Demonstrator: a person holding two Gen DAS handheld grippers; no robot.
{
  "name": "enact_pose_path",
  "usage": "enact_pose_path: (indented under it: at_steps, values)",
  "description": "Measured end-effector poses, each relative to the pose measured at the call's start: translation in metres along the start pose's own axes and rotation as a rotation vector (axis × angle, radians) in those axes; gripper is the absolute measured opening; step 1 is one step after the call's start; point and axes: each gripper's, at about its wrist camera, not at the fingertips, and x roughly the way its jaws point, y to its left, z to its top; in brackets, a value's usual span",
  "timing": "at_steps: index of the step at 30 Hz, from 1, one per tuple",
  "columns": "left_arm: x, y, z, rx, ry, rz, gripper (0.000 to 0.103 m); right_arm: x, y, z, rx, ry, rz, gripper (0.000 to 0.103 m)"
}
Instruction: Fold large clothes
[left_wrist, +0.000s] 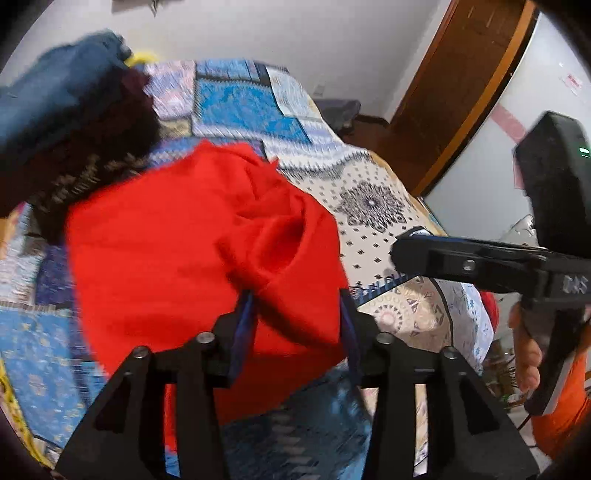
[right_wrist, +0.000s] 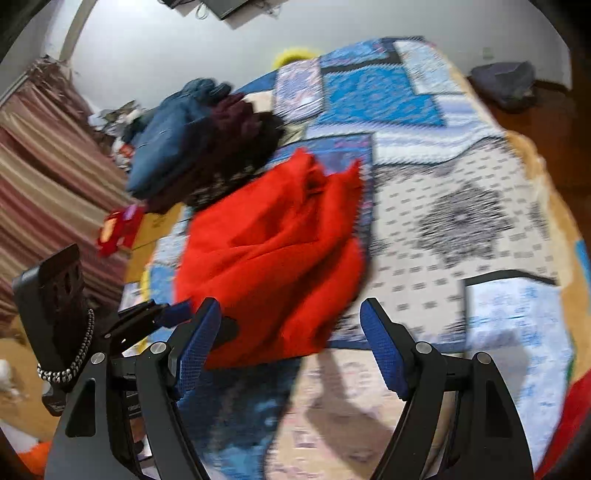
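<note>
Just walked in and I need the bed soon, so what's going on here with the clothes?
A person holding a claw in each hand is folding laundry on the patterned bedspread. A crumpled red garment lies in front of both claws. The left claw is part open with the red cloth bunched between its pads, apparently not pinched. The right claw is open and holds nothing, near the garment's edge. A pile of dark clothes sits behind it.

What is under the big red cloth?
The red cloth lies crumpled on the patchwork bedspread, which shows all around it. Whether anything else hides beneath cannot be seen; the cloth covers that spot.
</note>
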Motion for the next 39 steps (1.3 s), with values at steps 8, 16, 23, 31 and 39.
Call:
enact_pose_path:
  at_steps: [8, 16, 23, 31, 39]
  values:
    - [-0.042, 0.055, -0.015, -0.053, -0.101, 0.171, 0.057, 0.037, 0.025, -0.003, -0.011, 0.065, 0.035, 0.075]
    - [-0.009, 0.093, -0.042, -0.138, -0.003, 0.223, 0.057, 0.065, 0.045, -0.007, -0.044, 0.075, -0.023, 0.075]
    - [0.015, 0.091, -0.054, -0.164, 0.016, 0.193, 0.071, 0.084, 0.053, -0.004, -0.142, -0.023, -0.224, 0.075]
    - [0.019, 0.090, -0.059, -0.165, 0.044, 0.177, 0.072, 0.071, 0.037, 0.006, -0.172, -0.082, -0.250, 0.032]
    - [0.013, 0.092, -0.059, -0.195, 0.033, 0.138, 0.072, 0.048, 0.028, 0.000, -0.198, -0.109, -0.251, 0.013]
